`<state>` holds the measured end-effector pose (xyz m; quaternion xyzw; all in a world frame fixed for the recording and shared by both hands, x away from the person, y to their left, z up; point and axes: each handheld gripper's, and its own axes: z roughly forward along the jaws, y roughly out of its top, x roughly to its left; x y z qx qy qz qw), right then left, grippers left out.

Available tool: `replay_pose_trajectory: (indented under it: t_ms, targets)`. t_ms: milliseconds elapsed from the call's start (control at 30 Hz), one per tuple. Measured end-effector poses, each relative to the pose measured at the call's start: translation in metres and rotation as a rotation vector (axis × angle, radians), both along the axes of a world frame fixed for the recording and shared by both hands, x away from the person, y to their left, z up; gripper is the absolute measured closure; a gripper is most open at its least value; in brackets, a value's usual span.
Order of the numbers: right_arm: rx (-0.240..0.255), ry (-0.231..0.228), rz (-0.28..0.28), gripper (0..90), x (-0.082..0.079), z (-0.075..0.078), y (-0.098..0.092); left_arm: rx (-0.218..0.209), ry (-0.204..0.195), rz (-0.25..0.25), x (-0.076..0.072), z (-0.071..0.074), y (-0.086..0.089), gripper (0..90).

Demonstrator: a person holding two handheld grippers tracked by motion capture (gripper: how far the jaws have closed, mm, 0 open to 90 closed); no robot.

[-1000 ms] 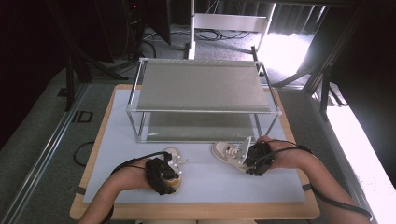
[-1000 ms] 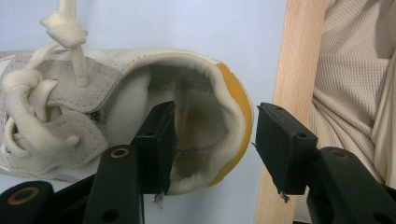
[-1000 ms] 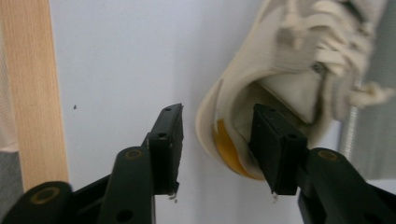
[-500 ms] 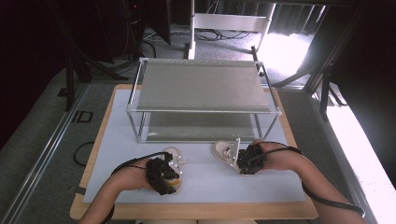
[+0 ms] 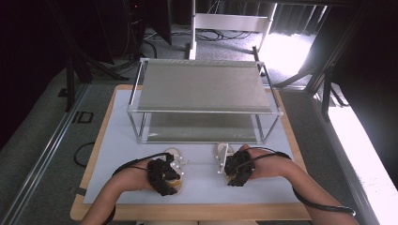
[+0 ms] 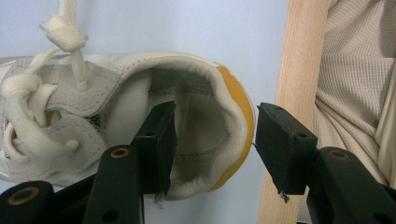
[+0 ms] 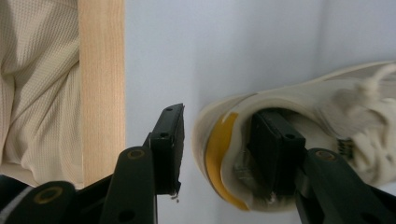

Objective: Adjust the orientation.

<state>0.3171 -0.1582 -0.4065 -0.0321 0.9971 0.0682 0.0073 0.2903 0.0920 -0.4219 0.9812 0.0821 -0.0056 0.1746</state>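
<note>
Cream shoes (image 6: 116, 126) on white mat (image 5: 202, 183), left claw (image 6: 215, 144) and right claw (image 7: 224, 144) each parted astride a heel

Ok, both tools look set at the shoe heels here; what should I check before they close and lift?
1. Left tool straddles the left shoe heel, one jaw inside the opening, one outside: ok.
2. Right tool straddles the right shoe heel the same way: ok.
3. Jaws closed on the heels: not ok, both open with gaps showing.
4. Laces clear of the left jaws: ok.
5. Rack shelves free for placing: ok.
6. Grip depth enough to hold: cannot tell.
</note>
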Motion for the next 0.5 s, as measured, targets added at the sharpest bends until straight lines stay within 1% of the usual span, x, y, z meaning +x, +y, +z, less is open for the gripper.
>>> replay_pose_trajectory:
  t_ms: [33, 67, 100, 133, 167, 200, 267, 300, 400, 433, 467, 500]
  targets:
    - [-0.015, 0.006, 0.001, 54.6, 0.0006, -0.0036, 0.0005, 0.0, -0.004, 0.0, -0.0002, 0.0001, 0.0001, 47.6]
    - [-0.015, 0.006, 0.001, 54.6, 0.0006, -0.0036, 0.0005, -0.005, -0.007, 0.003, -0.0004, 0.0002, 0.0003, 47.6]
    - [-0.051, 0.006, 0.009, 56.2, -0.0008, -0.0088, 0.0, -0.01, -0.007, 0.007, -0.0002, 0.0006, 0.0008, 47.9]
    - [-0.051, 0.006, 0.009, 56.2, -0.0008, -0.0088, 0.0, -0.013, -0.009, 0.007, -0.0001, 0.001, 0.0014, 47.9]
    - [-0.065, 0.004, 0.019, 58.4, -0.0018, -0.0087, -0.0011, -0.014, -0.016, 0.009, -0.0001, 0.0015, 0.0018, 49.1]
    - [-0.059, -0.006, 0.029, 59.9, -0.0018, -0.0069, -0.0025, -0.017, -0.008, 0.015, 0.0004, 0.002, 0.002, 49.5]
    - [-0.062, -0.003, 0.018, 61.6, 0.0004, -0.0033, -0.0043, -0.008, -0.008, 0.011, 0.0007, 0.0017, 0.0007, 49.5]
    - [-0.07, -0.016, 0.024, 62.9, 0.0006, -0.0036, -0.0042, -0.003, -0.006, 0.011, 0.0009, 0.0005, -0.0007, 49.5]
    - [-0.105, -0.014, 0.034, 65.2, 0.0013, -0.0075, -0.0004, 0.016, 0.001, 0.005, 0.0019, -0.0038, -0.0046, 49.5]
    - [-0.114, -0.007, 0.034, 66.1, 0.0012, -0.0076, 0.0007, 0.011, 0.015, 0.002, 0.0021, -0.0052, -0.0053, 51.4]
    - [-0.123, 0.0, 0.038, 67.7, 0.0017, -0.0077, 0.002, 0.001, 0.028, -0.026, 0.0024, -0.0051, -0.0052, 57.5]
    - [-0.123, 0.0, 0.038, 67.7, 0.0017, -0.0077, 0.002, 0.001, 0.028, -0.026, 0.0024, -0.0051, -0.0052, 62.0]
